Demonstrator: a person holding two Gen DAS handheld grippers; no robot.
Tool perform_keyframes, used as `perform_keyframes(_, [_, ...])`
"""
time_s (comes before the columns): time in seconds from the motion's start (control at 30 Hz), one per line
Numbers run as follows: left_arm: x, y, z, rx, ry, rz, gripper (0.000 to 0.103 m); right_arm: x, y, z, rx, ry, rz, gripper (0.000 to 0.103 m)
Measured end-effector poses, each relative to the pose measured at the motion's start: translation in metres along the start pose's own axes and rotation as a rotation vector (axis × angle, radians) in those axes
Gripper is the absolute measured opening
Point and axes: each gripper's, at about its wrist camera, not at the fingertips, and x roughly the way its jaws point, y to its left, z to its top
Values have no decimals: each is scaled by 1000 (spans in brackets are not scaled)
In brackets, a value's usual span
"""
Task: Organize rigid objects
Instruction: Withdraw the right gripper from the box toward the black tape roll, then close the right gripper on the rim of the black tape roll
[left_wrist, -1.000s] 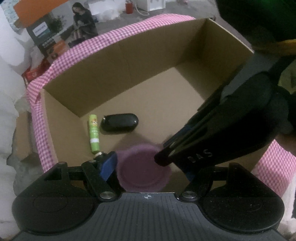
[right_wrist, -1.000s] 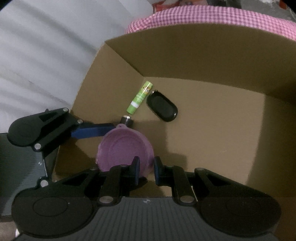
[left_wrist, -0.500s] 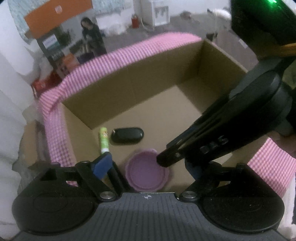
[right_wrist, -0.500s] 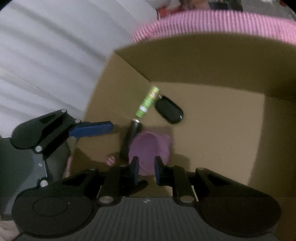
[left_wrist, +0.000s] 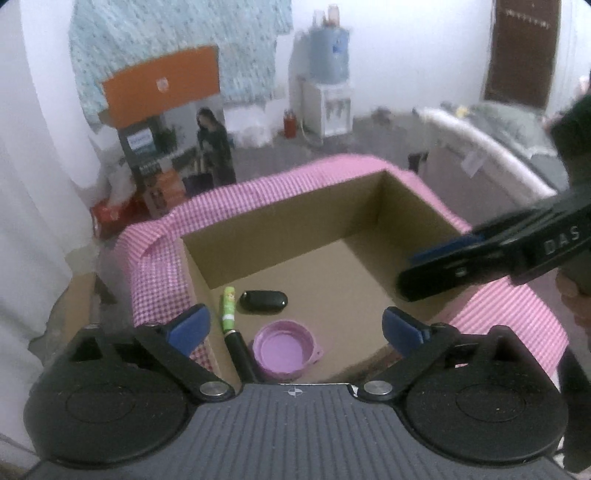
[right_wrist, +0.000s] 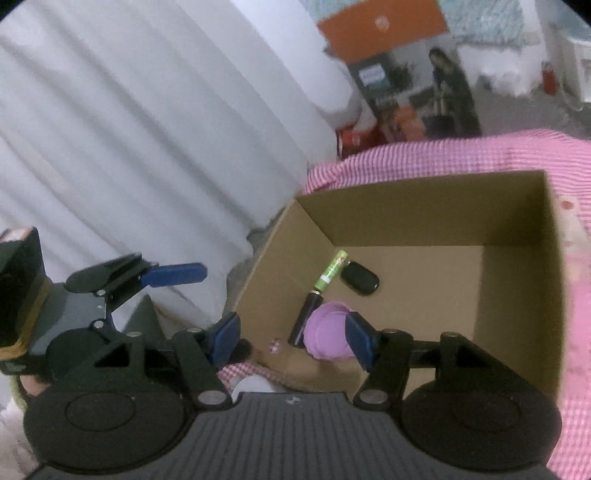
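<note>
Room, bkgd inventory:
- Walls: pale white, dim even light, some blur.
- White drape/curtain (right_wrist: 155, 122), heavy vertical folds, fills one side.
- Patterned light-blue cloth (left_wrist: 177, 48) hung on far wall.
- Orange panel (left_wrist: 162, 83) in front of cloth; below it a printed carton (left_wrist: 177, 147) w/ photo of a standing person.
- Red/white box (left_wrist: 107, 216) on floor nr carton.
- Water dispenser (left_wrist: 327, 92): white cabinet, blue bottle on top, against far wall.
- Small red canister (left_wrist: 290, 125) on floor, just beside dispenser.
- Dark brown door (left_wrist: 522, 51), far corner.
- Floor (left_wrist: 369, 136): grey.
- Pale long padded item (left_wrist: 491, 147) along one side; kind unclear.
</note>
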Motion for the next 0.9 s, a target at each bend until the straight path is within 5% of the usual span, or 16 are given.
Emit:
perform_keyframes(0.37, [-2,-25,-70,-94,4,-59,102,-62,13,-93,38,-201,-41,65])
perform_keyframes(0.53, [22,-42,-104,-108,103,-69,102,-51,14,-134,81,-162,-52,65])
perform_keyframes(0.7, [47,-57,-124,-50,165,7,100,-13,12,-158,84,-77,-110,60])
perform_keyframes(0.9, [64,-64,-141,-12,200,15,85,27,9,-173,46,30,-148,48])
